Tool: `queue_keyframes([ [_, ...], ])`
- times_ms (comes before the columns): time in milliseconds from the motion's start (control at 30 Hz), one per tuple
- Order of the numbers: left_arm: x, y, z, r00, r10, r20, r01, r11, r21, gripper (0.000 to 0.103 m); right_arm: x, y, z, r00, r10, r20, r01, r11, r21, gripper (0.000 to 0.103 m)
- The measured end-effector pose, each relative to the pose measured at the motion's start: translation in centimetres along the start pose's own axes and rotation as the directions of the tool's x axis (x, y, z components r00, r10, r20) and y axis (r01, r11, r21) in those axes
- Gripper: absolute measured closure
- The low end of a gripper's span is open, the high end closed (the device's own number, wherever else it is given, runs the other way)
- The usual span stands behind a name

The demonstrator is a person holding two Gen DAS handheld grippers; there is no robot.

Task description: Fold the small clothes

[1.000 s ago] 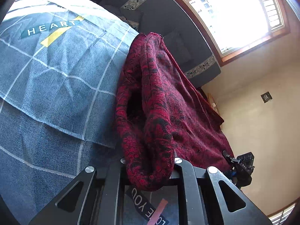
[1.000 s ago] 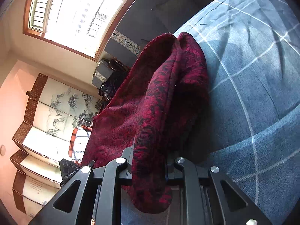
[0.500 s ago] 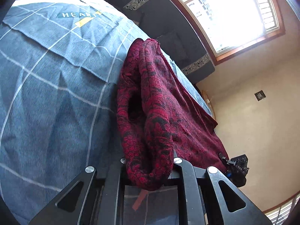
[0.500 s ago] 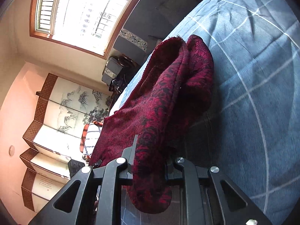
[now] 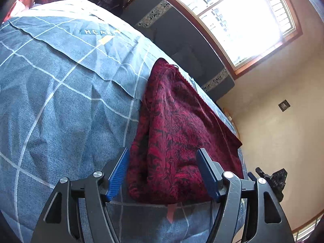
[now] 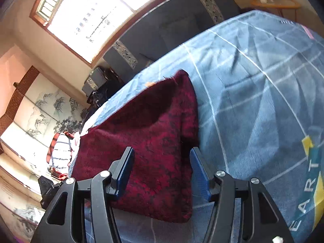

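Bedspread [image 5: 60, 105] in blue with pale grid lines covers the bed, and the folded red garment [image 5: 178, 141] lies on it (dark pattern all over). Left tool [image 5: 162, 174] stands at the garment's near edge, jaws opening, its pads clear of the cloth between them. Right tool [image 6: 160, 172] straddles the garment's other near corner [image 6: 154, 151], jaws likewise opening, released
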State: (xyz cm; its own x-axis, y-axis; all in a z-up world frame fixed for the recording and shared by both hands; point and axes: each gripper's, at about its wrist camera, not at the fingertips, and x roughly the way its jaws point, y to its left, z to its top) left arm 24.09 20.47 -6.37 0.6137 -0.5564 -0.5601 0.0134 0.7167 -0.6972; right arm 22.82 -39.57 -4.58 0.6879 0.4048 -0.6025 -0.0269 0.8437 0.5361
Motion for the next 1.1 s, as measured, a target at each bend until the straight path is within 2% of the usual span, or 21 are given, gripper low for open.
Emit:
queue_keyframes([
  [33, 0.1, -0.2, 0.7, 1.0, 0.011, 0.006, -0.011, 1.0, 0.016, 0.032, 0.0, 1.4, 0.8, 1.0, 0.021, -0.004, -0.021, 0.999, -0.044, 0.048],
  [100, 1.2, -0.8, 2.5, 0.997, 0.077, -0.016, -0.076, 0.995, 0.063, 0.032, 1.0, 3.7, 2.7, 0.999, 0.027, -0.027, -0.03, 0.994, -0.103, 0.048],
  [200, 4.3, -0.2, 5.4, 0.994, 0.02, -0.11, -0.016, 0.999, 0.035, 0.032, 4.1, 4.8, 5.5, 0.999, -0.034, -0.036, 0.028, 0.987, -0.155, 0.048],
  [400, 9.0, -0.6, 10.9, 0.991, 0.033, -0.128, -0.022, 0.996, 0.088, 0.032, 10.8, 1.2, 9.2, 0.982, -0.138, -0.13, 0.119, 0.982, -0.146, 0.046],
  [467, 10.2, -0.9, 12.0, 0.99, 0.06, -0.13, -0.046, 0.993, 0.111, 0.032, 11.8, -0.1, 9.4, 0.982, -0.126, -0.143, 0.11, 0.987, -0.117, 0.045],
  [533, 11.3, -1.1, 12.5, 0.988, 0.043, -0.145, -0.025, 0.992, 0.124, 0.032, 12.4, -0.8, 9.6, 0.984, -0.109, -0.144, 0.094, 0.99, -0.106, 0.044],
  [567, 11.6, -1.3, 12.5, 0.988, 0.065, -0.142, -0.044, 0.989, 0.145, 0.032, 12.5, -1.0, 9.5, 0.984, -0.104, -0.146, 0.088, 0.99, -0.11, 0.046],
  [600, 11.8, -1.5, 12.5, 0.987, 0.085, -0.136, -0.062, 0.984, 0.166, 0.044, 12.6, -1.0, 9.4, 0.984, -0.096, -0.148, 0.079, 0.99, -0.117, 0.063],
  [633, 12.0, -1.7, 12.4, 0.986, 0.086, -0.145, -0.06, 0.982, 0.177, 0.073, 12.7, -0.9, 9.4, 0.983, -0.103, -0.149, 0.084, 0.988, -0.132, 0.078],
  [667, 12.2, -1.8, 12.4, 0.983, 0.101, -0.154, -0.072, 0.98, 0.185, 0.086, 12.8, -0.9, 9.4, 0.981, -0.12, -0.153, 0.098, 0.985, -0.143, 0.087],
  [700, 12.2, -1.9, 12.5, 0.982, 0.112, -0.149, -0.084, 0.979, 0.186, 0.092, 12.7, -0.9, 9.5, 0.982, -0.115, -0.149, 0.094, 0.985, -0.142, 0.089],
  [800, 11.4, -2.3, 12.9, 0.99, 0.095, -0.108, -0.076, 0.984, 0.163, 0.092, 11.9, 0.2, 9.8, 0.987, -0.119, -0.105, 0.099, 0.978, -0.183, 0.096],
  [900, 10.2, -3.1, 13.7, 0.998, 0.038, -0.051, -0.03, 0.989, 0.146, 0.092, 10.6, 1.2, 10.5, 0.994, -0.108, -0.034, 0.1, 0.977, -0.19, 0.097],
  [967, 10.5, -3.7, 13.9, 0.997, 0.069, -0.032, -0.062, 0.981, 0.181, 0.092, 10.1, 1.5, 10.9, 0.995, -0.096, -0.002, 0.094, 0.975, -0.2, 0.097],
  [1100, 13.0, -3.3, 13.0, 0.983, 0.171, -0.06, -0.152, 0.958, 0.245, 0.092, 11.7, 0.7, 10.8, 0.988, -0.156, -0.002, 0.152, 0.967, -0.206, 0.097],
])
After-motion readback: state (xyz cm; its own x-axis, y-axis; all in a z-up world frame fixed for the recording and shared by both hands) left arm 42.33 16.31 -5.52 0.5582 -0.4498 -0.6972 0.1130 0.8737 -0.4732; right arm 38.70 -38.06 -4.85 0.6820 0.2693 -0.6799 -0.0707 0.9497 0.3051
